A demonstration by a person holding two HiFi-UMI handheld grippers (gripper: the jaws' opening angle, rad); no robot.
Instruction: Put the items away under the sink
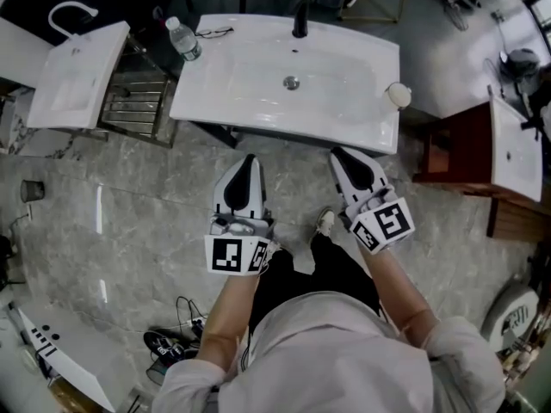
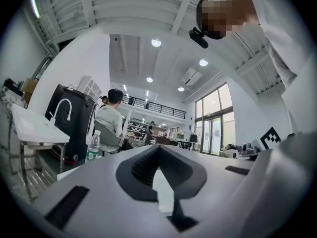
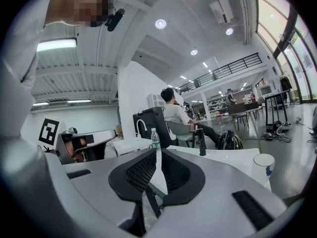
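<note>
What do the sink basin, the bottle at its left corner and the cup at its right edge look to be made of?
Sink basin: smooth glossy white with soft reflections, probably glazed ceramic, possibly cast resin.
Bottle: clear thin plastic; it is see-through, with a label band and a cap.
Cup: white with a dull finish; paper or ceramic, too small to tell which.

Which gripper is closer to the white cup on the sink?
Right. The right gripper is just below the cup in the head view; the left gripper is farther left.
</note>
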